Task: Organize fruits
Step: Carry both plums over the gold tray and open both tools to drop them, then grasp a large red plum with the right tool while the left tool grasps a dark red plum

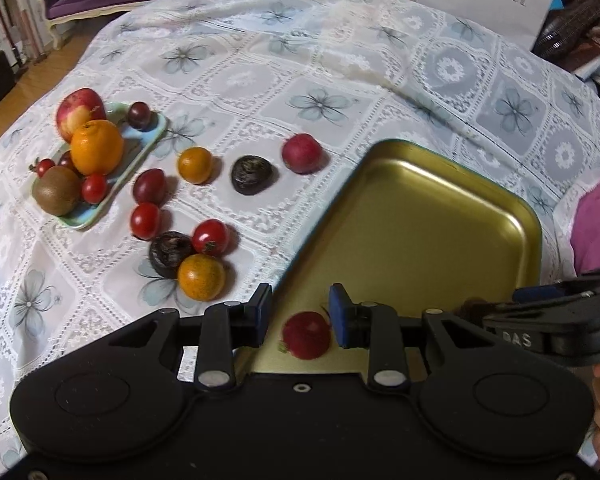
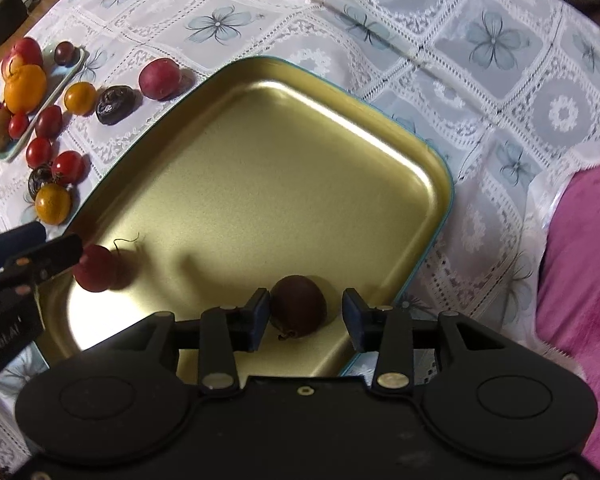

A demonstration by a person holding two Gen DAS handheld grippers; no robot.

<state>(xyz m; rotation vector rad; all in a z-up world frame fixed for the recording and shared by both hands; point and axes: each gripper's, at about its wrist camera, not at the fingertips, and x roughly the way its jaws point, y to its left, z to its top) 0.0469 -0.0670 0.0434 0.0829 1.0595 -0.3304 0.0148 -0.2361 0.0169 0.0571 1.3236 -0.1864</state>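
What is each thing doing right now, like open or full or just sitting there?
left gripper: open, over a red fruit lying in the tray.
right gripper: open, a dark fruit between its fingers, resting on the tray.
gold tray: holds just those two fruits.
small green plate: piled with fruit.
loose fruits: sitting on the tablecloth.

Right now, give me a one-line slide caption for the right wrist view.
Open right hand-held gripper straddles a dark fruit in the gold tray; a red fruit sits near the left.
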